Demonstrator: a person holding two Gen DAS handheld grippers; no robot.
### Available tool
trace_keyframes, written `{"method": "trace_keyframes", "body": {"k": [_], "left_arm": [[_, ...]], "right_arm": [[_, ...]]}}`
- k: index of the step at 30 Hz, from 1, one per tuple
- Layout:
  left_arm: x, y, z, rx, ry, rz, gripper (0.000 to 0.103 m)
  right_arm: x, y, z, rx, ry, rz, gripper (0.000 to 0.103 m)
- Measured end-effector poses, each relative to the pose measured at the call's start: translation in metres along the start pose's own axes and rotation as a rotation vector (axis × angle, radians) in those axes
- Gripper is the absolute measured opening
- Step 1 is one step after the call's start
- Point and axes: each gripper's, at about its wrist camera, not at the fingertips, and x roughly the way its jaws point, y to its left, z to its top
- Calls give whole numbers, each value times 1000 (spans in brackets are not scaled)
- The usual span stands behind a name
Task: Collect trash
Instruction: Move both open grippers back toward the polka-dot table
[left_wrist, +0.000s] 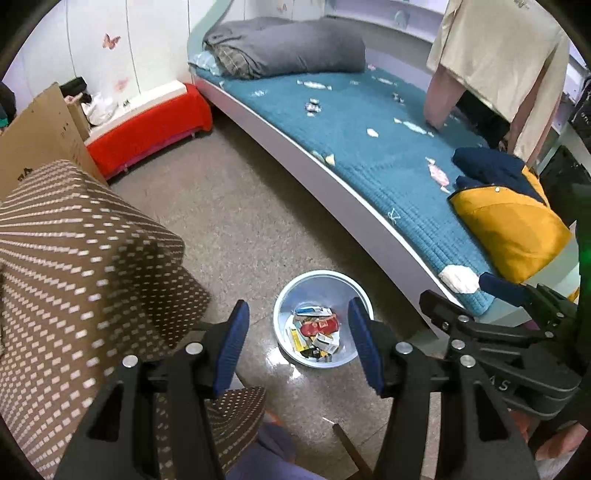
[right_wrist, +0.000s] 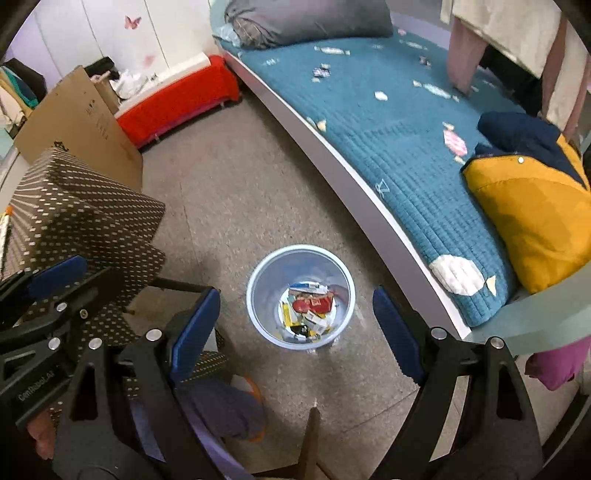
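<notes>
Nearest the camera, the left gripper (left_wrist: 297, 347) is seen with its blue pads (left_wrist: 232, 347) held apart and nothing between them, and a brown spotted cloth (left_wrist: 85, 266) is seen at its left. In the middle, on the floor (left_wrist: 236, 221), a pale blue bin (right_wrist: 301, 295) is stood beside the bed (right_wrist: 399, 147), and the trash (right_wrist: 308, 310) is piled inside it. To the right, the right gripper (right_wrist: 295, 332) is held wide apart and empty above the bin, and a yellow and navy jacket (right_wrist: 532, 206) is laid on the bed.
</notes>
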Motion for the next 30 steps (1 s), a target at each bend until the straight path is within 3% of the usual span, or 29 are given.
{"method": "trace_keyframes", "body": {"k": [14, 30], "left_arm": [[-83, 61, -31, -56, -128, 46, 62], [-145, 186, -76, -275, -210, 186, 67]], "right_arm": [[-60, 83, -13, -74, -132, 79, 83], [-78, 216, -15, -301, -171, 207, 84]]}}
